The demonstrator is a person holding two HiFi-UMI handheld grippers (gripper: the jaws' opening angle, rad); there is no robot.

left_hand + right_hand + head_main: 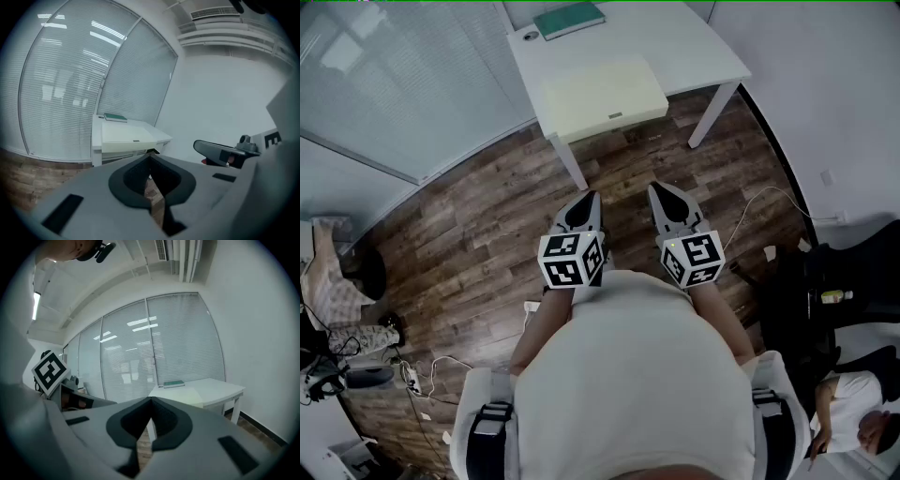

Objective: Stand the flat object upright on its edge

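A white table (698, 42) stands ahead of me on the wood floor. Two flat things lie on it: a green book (569, 19) at its far edge and a large cream slab (605, 94) near its front left corner. The book (115, 117) and slab (124, 137) also show in the left gripper view, and the book (174, 383) in the right gripper view. My left gripper (588, 197) and right gripper (660, 189) hang side by side over the floor, short of the table. Both are shut and hold nothing, with the left gripper's (150, 155) and the right gripper's (151, 400) jaw tips meeting.
A glass partition with blinds (384, 84) runs along the left. White table legs (569, 161) reach the floor in front of me. Cables and a power strip (412, 378) lie at lower left. A black chair (825, 300) and a seated person (853, 412) are at the right.
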